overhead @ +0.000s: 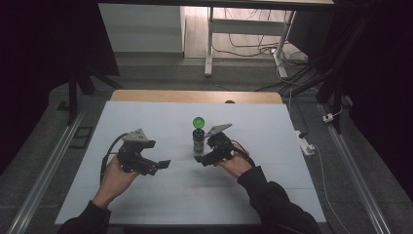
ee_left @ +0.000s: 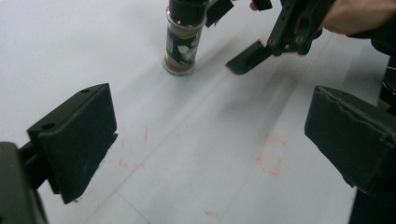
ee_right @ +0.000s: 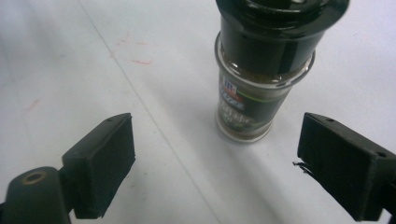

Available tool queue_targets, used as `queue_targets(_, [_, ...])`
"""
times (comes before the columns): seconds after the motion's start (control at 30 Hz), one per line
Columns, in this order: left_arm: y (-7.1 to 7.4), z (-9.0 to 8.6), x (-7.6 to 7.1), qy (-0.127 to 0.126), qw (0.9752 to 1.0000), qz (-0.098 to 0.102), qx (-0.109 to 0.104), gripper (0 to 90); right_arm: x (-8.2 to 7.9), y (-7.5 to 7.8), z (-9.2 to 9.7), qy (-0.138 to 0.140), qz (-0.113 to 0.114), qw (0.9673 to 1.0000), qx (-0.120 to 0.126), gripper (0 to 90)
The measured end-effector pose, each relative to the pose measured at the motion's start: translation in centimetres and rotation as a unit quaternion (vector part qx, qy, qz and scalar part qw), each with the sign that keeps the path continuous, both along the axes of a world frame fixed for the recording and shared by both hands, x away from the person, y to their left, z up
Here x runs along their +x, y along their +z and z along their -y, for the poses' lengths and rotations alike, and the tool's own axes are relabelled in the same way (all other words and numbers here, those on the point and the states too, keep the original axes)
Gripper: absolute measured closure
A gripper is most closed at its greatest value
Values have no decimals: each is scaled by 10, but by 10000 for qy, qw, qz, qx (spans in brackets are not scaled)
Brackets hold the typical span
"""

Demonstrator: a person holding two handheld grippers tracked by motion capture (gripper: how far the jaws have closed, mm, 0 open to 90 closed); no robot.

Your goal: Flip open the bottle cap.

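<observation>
Left tongs [overhead: 164, 164]: standing spread wide with nothing between the pads, lying to the near left of the spice jar and well apart from it, pointing across the table toward it.
Right tongs [overhead: 200, 159]: also standing spread, gripping nothing; sitting just beside the spice jar on its near right, tips reaching toward its base.
Right gripper view: showing the spice jar [ee_right: 261, 84] straight ahead and beyond the two pads, lined up nearer the right pad than the left, touching neither.
Spice jar [overhead: 198, 135]: standing upright on the white table [overhead: 146, 122], long axis vertical, green cap [overhead: 198, 121] on top, dark collar under it, brownish contents showing through the glass.
Left gripper view: looking over bare table to the spice jar [ee_left: 183, 39] far ahead, with the right tongs [ee_left: 245, 58] hanging just beside it.
Nearer hand: judging the right one, by a clear margin.
Coming move: probably sliding the right tongs forward so the pads come level on either side of the upright body, then closing across its width below the collar.
Risk: nudging the narrow base and tipping the spice jar.
</observation>
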State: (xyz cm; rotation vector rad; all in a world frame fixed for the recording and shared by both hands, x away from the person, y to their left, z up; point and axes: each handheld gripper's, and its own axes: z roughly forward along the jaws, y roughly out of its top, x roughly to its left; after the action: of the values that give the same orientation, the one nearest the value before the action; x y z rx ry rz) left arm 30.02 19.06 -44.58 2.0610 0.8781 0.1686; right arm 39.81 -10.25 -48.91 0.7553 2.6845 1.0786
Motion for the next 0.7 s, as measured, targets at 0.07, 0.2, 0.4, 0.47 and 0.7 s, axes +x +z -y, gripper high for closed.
queue_targets(0.07, [-1, -4, -7, 46, 10000, -2, 17, 12, -3, 2, 2, -4, -68, 10000, 16, 70])
queue_targets(0.2, [-4, -13, -20, 153, 9999, -7, -49, 0, -10, 6, 10, 4, -216, 9997, 133, 31])
queue_targets(0.4, [-7, -26, -38, 276, 9994, -38, -209, 0, -26, 17, 26, -29, -270, 9989, 393, 2])
queue_targets(0.47, [-8, -30, -44, 314, 9993, -45, -193, 0, -32, 21, 31, -17, -245, 9986, 462, 0])
queue_targets(0.7, [-10, -42, -64, 383, 9990, -85, -220, 0, -54, 29, 49, -22, -98, 9988, 489, 0])
